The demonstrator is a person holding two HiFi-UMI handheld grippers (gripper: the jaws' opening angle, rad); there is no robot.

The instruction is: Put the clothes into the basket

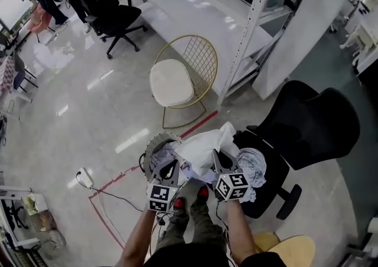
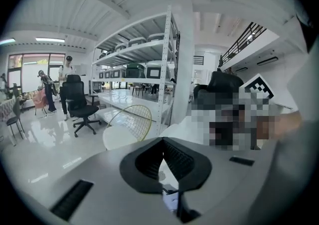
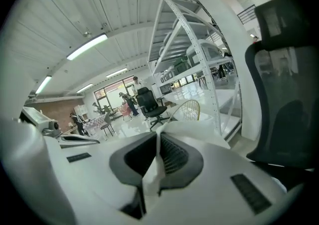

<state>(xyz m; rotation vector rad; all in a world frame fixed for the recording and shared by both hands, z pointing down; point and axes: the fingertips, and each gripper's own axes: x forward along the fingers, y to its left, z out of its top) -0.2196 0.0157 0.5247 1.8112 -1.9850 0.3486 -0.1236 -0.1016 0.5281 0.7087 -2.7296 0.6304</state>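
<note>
1. Noted left gripper pressed together on a fold of white garment; confirmed in left gripper view, with cloth pinched between the pads.
2. Found right gripper clamped on the same garment, with cloth bunched in the gap in right gripper view.
3. Saw garment held up between both grippers, hanging above basket and seat of black chair. Not in basket.
4. Located basket on floor just left of the chair, under left gripper. Round rim. Made out greyish cloth inside near the rim; could not tell the rest, as it is hidden by gripper and garment.
5. Logged a patterned grey-white heap of clothes on the chair seat, just beside right gripper.
6. Marked gold wire chair with white cushion beyond basket, apart from it.
</note>
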